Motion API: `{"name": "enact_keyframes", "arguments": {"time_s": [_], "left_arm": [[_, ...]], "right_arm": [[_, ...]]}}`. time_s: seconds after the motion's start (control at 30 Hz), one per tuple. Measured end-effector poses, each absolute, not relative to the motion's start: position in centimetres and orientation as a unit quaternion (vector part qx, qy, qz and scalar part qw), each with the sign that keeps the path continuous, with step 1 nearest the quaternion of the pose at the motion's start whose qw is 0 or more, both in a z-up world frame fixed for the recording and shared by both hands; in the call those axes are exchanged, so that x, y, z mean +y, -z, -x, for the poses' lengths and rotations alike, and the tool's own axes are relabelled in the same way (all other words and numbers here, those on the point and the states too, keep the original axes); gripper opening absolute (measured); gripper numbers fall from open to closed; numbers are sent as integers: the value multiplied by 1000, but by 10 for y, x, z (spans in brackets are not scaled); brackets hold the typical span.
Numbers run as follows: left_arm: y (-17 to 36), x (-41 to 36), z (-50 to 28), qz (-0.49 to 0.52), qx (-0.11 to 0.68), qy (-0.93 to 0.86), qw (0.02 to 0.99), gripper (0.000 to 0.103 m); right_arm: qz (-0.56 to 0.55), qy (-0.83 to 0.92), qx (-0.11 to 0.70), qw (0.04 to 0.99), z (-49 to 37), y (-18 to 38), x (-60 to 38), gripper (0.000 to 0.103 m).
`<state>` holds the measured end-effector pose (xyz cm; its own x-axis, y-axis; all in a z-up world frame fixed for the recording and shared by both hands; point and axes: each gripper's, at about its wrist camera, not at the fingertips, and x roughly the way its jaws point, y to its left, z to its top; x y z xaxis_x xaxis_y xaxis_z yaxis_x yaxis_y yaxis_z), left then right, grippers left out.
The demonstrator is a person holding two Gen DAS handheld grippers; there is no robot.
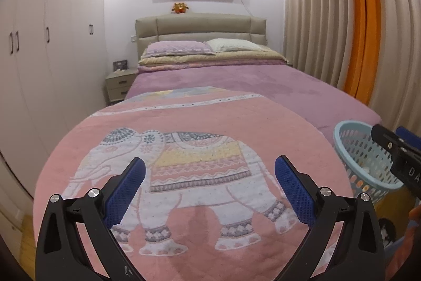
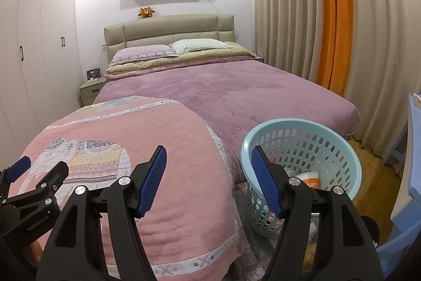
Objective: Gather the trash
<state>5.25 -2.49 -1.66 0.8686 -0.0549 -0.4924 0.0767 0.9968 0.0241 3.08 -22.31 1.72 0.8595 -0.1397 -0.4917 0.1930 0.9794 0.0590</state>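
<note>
Standing on the floor at the bed's near right corner, the light-blue laundry basket (image 2: 302,165) holds an orange-and-white packet (image 2: 307,179). Both the left gripper (image 1: 210,175) and the right gripper (image 2: 208,175) gape wide, empty, over the pink elephant blanket (image 1: 200,170). Far off, the headboard (image 2: 168,30); left, wardrobes (image 1: 39,44); right, curtains (image 2: 302,17).
</note>
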Motion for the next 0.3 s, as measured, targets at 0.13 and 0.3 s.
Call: {"name": "enact_keyframes", "arguments": {"time_s": [0.13,0.3], "left_arm": [[17,-26,-56,-18,290,42,956,96],[17,-13,-50,-27,297,-6,954,96]], "right_arm": [[-54,77,264,960,-36,-18,-219,66],[-53,56,271,959,-44,-17,-205,76]]}}
